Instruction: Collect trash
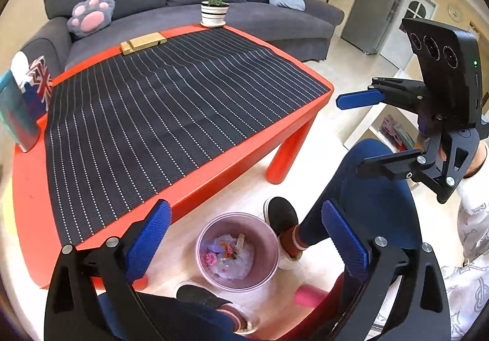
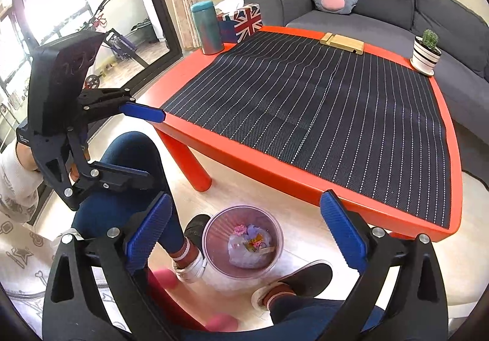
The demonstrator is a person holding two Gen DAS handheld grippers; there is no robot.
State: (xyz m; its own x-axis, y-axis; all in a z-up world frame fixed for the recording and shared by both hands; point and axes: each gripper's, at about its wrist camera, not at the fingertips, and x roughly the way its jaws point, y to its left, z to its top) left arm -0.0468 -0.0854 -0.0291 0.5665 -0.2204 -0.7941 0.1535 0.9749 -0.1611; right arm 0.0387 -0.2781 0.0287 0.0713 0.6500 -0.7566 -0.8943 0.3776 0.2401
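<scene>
- Left gripper (image 1: 244, 244) at the frame's bottom: jaws spread wide, empty; right gripper (image 2: 244, 241) likewise
- Bin (image 1: 269, 249) on the floor, lower centre, holds bagged trash (image 1: 233, 261); beside the red table (image 1: 214, 179)

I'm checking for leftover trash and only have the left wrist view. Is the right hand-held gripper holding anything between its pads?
Observer: No. The right wrist view shows the right hand-held gripper open, with nothing between its pads.
Operator: What's the blue-green thing cut off at my left edge?
Observer: A teal tumbler with a lid. It stands upright on the corner of the red table, beside the Union Jack tissue box.
Operator: Any trash on the floor past that corner?
Observer: None shows on the floor strip between the table and a glass door.
</scene>
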